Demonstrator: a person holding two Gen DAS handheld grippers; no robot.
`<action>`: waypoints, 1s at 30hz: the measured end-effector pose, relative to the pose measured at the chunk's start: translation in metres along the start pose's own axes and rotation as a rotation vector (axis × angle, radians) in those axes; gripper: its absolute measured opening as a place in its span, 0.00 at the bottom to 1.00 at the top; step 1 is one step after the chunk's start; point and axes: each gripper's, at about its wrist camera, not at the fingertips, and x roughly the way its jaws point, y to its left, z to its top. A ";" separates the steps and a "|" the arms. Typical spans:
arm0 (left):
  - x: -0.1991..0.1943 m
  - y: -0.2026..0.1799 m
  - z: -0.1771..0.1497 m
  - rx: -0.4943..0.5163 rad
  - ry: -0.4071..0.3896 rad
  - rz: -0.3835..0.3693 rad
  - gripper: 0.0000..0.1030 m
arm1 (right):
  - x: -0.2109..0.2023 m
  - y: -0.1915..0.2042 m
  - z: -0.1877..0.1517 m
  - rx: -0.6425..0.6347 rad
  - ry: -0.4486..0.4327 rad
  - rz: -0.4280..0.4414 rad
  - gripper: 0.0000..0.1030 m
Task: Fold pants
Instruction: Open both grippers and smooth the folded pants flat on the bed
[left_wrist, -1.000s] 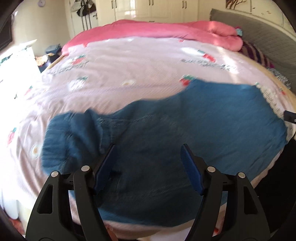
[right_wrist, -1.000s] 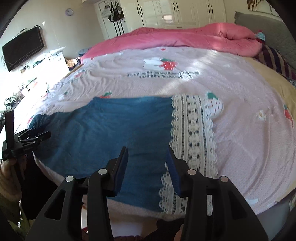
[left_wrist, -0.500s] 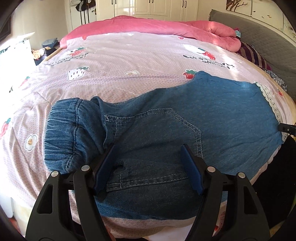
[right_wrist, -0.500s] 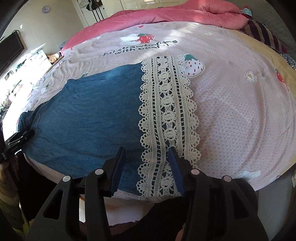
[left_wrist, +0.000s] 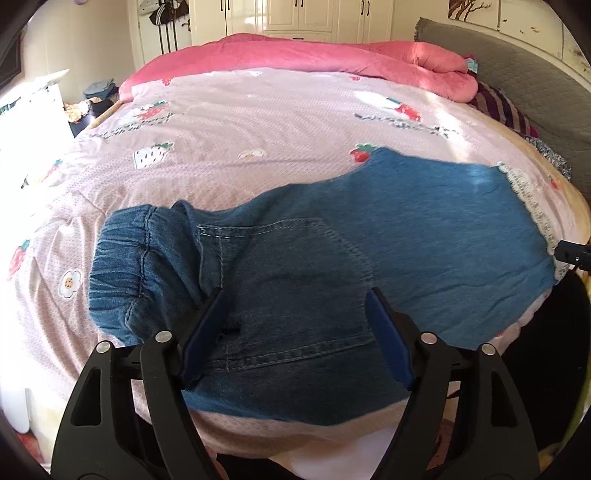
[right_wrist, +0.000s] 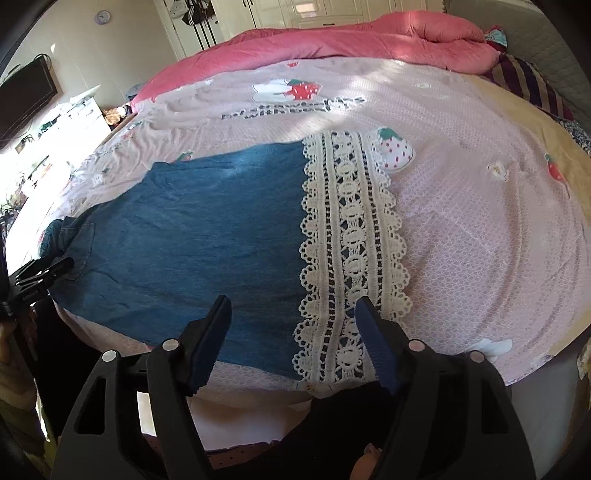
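Note:
Blue denim pants (left_wrist: 332, 258) lie flat across the near edge of the bed, elastic waistband (left_wrist: 125, 269) at the left, white lace hem (right_wrist: 351, 229) at the right. My left gripper (left_wrist: 295, 332) is open and empty, hovering over the back pocket area near the waist. My right gripper (right_wrist: 291, 332) is open and empty, hovering over the leg end where denim (right_wrist: 207, 229) meets lace. The left gripper shows at the left edge of the right wrist view (right_wrist: 37, 273).
The bed has a pink strawberry-print sheet (left_wrist: 258, 140). A rolled pink duvet (left_wrist: 332, 55) lies along the far side, with a grey headboard (left_wrist: 517, 85) and striped pillow (left_wrist: 502, 110) at right. White furniture (left_wrist: 33, 110) stands left of the bed.
Both grippers have drawn back a little from the pants. The right gripper's jaws have opened wider. The pants lie as before.

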 end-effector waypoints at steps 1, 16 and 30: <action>-0.003 -0.001 0.001 -0.002 -0.004 -0.006 0.70 | -0.004 -0.001 0.000 0.005 -0.009 0.004 0.68; -0.039 -0.061 0.033 0.091 -0.094 -0.089 0.87 | -0.046 -0.036 -0.009 0.107 -0.115 -0.017 0.78; 0.001 -0.166 0.086 0.216 -0.059 -0.293 0.91 | -0.036 -0.045 -0.017 0.158 -0.104 0.051 0.84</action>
